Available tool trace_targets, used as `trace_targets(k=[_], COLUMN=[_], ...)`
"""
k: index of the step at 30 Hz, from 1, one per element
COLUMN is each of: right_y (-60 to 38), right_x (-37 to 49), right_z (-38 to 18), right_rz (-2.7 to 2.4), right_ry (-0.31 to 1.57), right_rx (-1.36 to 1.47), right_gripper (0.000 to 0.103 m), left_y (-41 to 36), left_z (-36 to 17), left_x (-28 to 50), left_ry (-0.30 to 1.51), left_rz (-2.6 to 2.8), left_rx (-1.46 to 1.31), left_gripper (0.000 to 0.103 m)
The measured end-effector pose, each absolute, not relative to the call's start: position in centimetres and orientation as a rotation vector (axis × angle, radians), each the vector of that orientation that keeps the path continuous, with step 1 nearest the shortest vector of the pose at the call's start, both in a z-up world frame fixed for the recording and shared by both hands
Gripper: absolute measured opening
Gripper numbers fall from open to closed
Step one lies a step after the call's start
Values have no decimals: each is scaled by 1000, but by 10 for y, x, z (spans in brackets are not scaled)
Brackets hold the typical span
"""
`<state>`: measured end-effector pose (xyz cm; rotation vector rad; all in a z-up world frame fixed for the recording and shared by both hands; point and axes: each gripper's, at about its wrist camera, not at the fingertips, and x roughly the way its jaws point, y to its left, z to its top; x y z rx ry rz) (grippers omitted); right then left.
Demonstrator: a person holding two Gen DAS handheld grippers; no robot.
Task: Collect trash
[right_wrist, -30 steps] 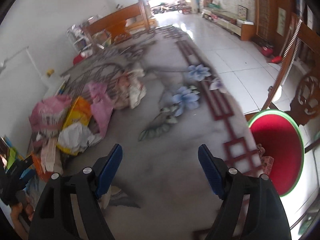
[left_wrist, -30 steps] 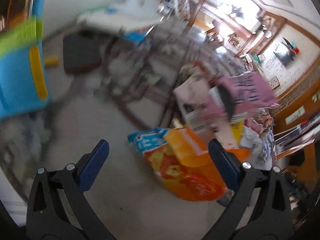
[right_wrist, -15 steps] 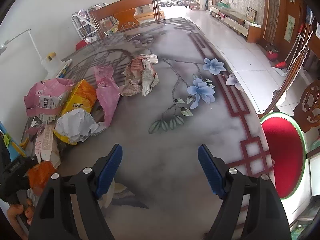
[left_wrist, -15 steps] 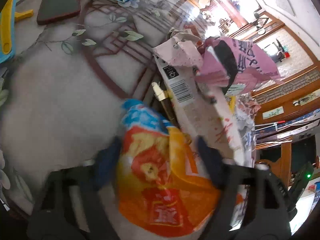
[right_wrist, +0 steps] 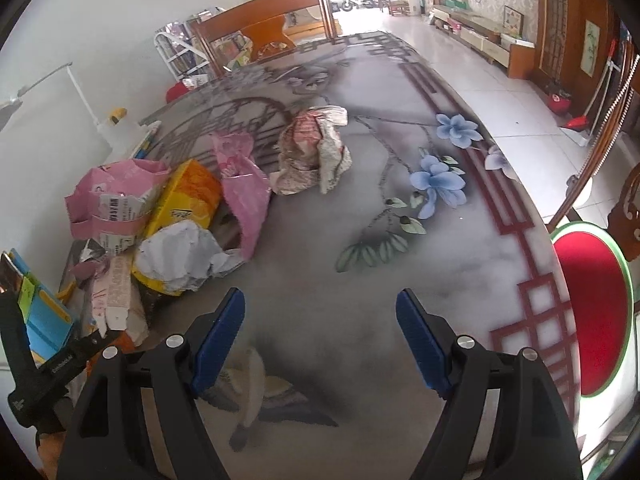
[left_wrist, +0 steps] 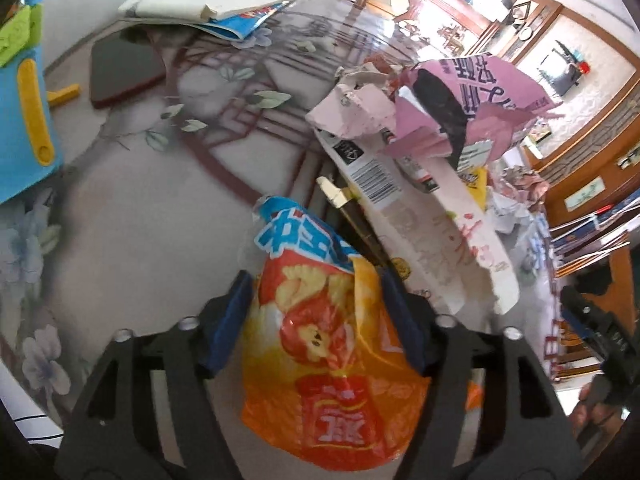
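In the left wrist view an orange and blue snack bag [left_wrist: 328, 344] lies on the patterned table between the fingers of my left gripper [left_wrist: 320, 320]; the pads sit against its two sides. Behind it lie a torn pink and white carton [left_wrist: 416, 200] and a pink bag [left_wrist: 476, 96]. In the right wrist view my right gripper [right_wrist: 320, 336] is open and empty over bare table. The trash pile lies to its left: a pink carton [right_wrist: 116, 200], a yellow bag [right_wrist: 188, 196], crumpled white paper [right_wrist: 180, 256], a pink wrapper [right_wrist: 244, 188] and a crumpled paper bag [right_wrist: 316, 148].
A blue and yellow toy [left_wrist: 24, 120], a dark pad [left_wrist: 124, 68] and stacked books [left_wrist: 208, 8] sit at the table's far side. A red round stool [right_wrist: 592, 316] stands beside the table's right edge. The left gripper's body [right_wrist: 48, 364] shows at the right wrist view's lower left.
My left gripper moved forward onto the orange snack bag and its fingers narrowed around it. The right gripper drifted a little and stays open.
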<state>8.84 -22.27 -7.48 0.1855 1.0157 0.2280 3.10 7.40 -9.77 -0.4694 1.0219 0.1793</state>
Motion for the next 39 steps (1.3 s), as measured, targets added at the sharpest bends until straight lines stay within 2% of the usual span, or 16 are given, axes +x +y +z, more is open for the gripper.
trace_targets(k=[1, 9, 12, 15, 17, 19, 23, 34, 39], right_y=[-223, -242, -242, -236, -230, -218, -213, -201, -196], right_x=[88, 79, 74, 71, 68, 69, 72, 73, 73], right_z=[-74, -68, -64, -62, -63, -62, -60, -60, -62], right_rz=[231, 247, 265, 272, 294, 329, 309, 302, 319], right_ry=[1013, 1010, 1004, 1004, 1008, 1007, 991, 971, 967], right_rx=[188, 310, 329, 327, 335, 299, 278, 238, 244], right_gripper=[75, 75, 75, 75, 75, 75, 75, 75, 75], left_y=[73, 61, 58, 54, 47, 39, 38, 49, 39], left_z=[-97, -76, -59, -45, -44, -52, -74, -89, -79], left_x=[29, -12, -23, -19, -12, -3, 9, 0, -8], left_ry=[1025, 1032, 1001, 973, 949, 955, 1017, 1096, 1078], left_rz=[201, 277, 292, 265, 299, 300, 224, 74, 47], left_rx=[-460, -494, -495, -483, -339, -206, -178, -393, -344], left_gripper=[76, 84, 91, 91, 92, 92, 92, 92, 92])
